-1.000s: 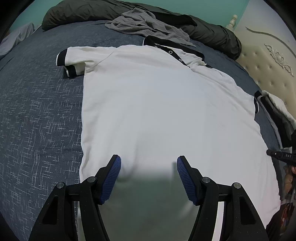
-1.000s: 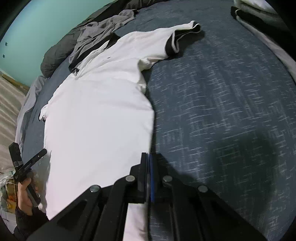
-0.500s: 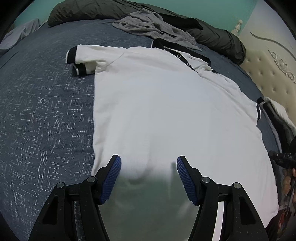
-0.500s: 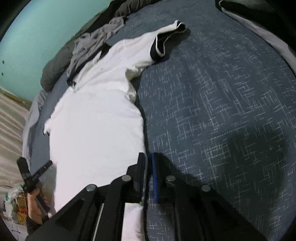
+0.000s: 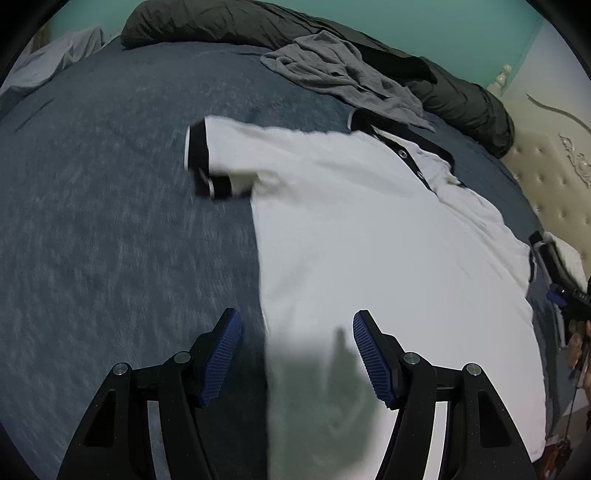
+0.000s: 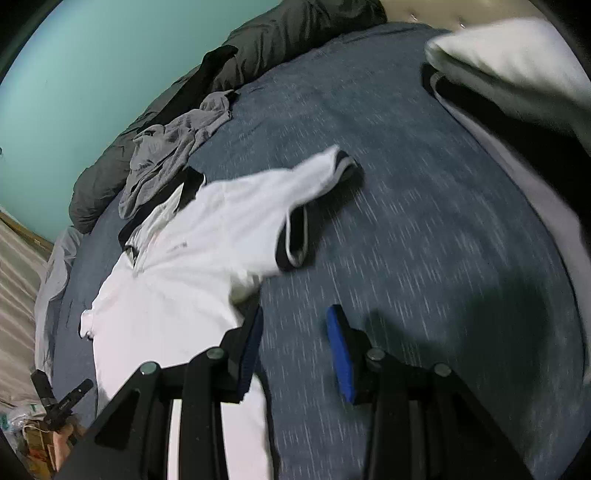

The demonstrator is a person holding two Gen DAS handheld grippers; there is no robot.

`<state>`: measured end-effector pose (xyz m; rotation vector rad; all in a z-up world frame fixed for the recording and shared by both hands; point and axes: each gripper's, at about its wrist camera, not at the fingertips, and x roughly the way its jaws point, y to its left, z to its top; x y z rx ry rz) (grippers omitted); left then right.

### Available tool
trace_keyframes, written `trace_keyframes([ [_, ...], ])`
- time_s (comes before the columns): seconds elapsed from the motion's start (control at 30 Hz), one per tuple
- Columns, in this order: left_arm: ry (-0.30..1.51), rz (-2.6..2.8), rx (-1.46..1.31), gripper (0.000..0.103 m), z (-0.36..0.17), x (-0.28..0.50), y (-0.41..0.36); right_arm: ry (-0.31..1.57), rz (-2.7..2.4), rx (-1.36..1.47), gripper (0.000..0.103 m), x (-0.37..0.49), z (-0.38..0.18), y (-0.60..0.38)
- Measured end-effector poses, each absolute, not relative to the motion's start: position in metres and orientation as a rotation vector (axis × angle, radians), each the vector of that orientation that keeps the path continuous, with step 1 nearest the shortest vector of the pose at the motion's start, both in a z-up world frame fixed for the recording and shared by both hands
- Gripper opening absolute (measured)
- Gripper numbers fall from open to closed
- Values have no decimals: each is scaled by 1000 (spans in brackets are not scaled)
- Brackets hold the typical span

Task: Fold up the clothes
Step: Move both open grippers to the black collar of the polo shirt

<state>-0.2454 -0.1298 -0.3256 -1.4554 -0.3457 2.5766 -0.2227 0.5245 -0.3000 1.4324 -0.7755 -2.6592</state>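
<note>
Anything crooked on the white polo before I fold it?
Yes. Both sleeves of the white polo shirt are untidy: one sleeve is doubled under at its black cuff, the other is curled over, cuff gaping.

We see a blue bedspread (image 5: pixel 110 229), a dark duvet (image 5: pixel 229 22) along the teal wall (image 6: pixel 92 66), and a padded headboard (image 5: pixel 554 184).

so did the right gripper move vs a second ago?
Yes. The right gripper slid up the white polo shirt's side edge toward its sleeve. Its jaws are opening over bare bedspread, nothing between them.
</note>
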Motion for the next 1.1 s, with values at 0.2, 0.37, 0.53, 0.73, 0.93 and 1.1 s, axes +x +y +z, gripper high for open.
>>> trace_keyframes([
  [0.2,-231,2556,-1473,67,-304,-316,-114,-669,-2646,1417,48,-278,-294,500],
  [0.37,-186,2500,-1492,70,-293,-380,-84,-596,-2620,1419,48,-333,-293,466],
  [0.53,-187,2451,-1552,76,-296,-443,-49,-496,-2582,1475,48,-389,-297,430],
  [0.73,-193,2421,-1596,76,-303,-495,-15,-422,-2553,1527,49,-443,-303,401],
  [0.93,-153,2420,-1646,76,-317,-524,-10,-344,-2550,1565,49,-481,-311,397],
  [1.1,-248,2398,-1647,76,-328,-535,-23,-280,-2497,1627,49,-500,-328,401],
])
